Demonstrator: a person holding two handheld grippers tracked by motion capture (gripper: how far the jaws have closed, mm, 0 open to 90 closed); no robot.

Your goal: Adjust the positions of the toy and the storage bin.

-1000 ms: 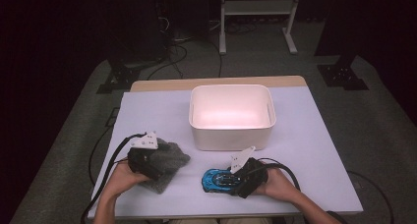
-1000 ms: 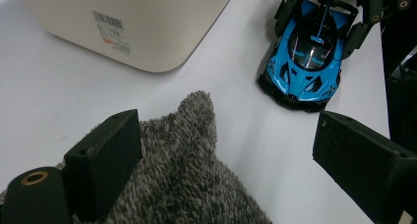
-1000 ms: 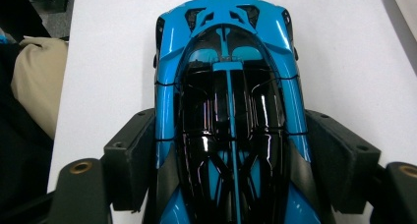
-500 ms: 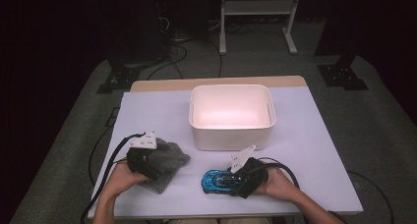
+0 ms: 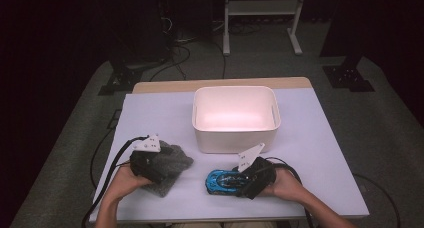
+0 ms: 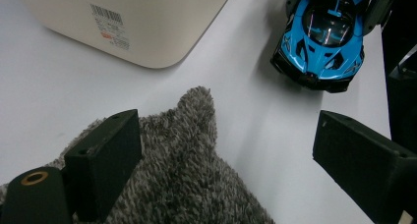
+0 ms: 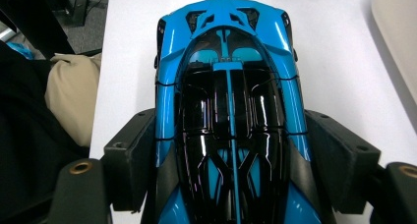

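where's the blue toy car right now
In the high view the blue toy car sits on the table's near edge, between the right gripper's jaws, just before the white bin.

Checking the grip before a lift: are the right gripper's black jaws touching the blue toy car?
Touching. In the right gripper view, the right gripper has both jaws pressed flush against the blue toy car, with no gap on either flank.

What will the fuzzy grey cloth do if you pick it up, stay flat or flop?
The grey cloth will probably flop and droop: it already lies rumpled on the table. Its fuzzy pile should grip well, not slip. It looks light, so it shouldn't roll.
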